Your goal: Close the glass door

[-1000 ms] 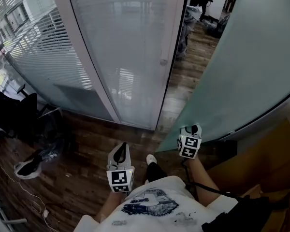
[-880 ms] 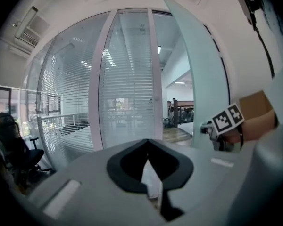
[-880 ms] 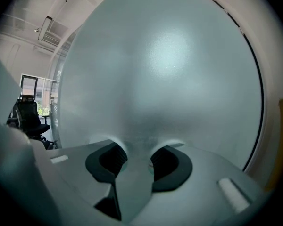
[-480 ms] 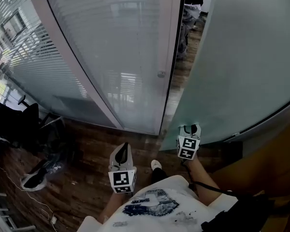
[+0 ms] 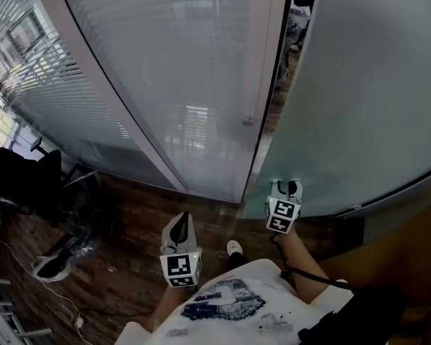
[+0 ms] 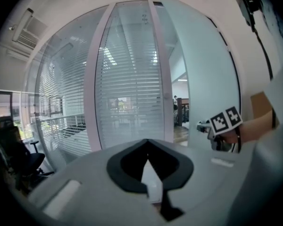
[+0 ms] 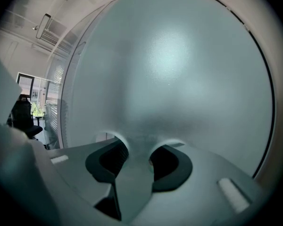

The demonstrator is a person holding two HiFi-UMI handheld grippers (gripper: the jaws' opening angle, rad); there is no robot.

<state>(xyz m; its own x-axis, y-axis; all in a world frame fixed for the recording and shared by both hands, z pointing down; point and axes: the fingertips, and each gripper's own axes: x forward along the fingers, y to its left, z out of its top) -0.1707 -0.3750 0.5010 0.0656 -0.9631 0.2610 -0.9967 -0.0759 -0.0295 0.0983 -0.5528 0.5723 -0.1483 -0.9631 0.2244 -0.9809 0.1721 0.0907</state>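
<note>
Head view: glass door stands ajar on your right, with a gap between it and the frame. Right gripper is at its face, low down. Left gripper hangs free.
Left gripper view: jaws clenched, empty.
Right gripper view: jaws apart, nothing clamped, pane dead ahead.
Door's likely heavy, stiff and slick. Push flat near the free edge, don't pinch.

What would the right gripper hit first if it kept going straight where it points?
The frosted glass door, filling its view right at the tips; the right gripper may already touch it.
</note>
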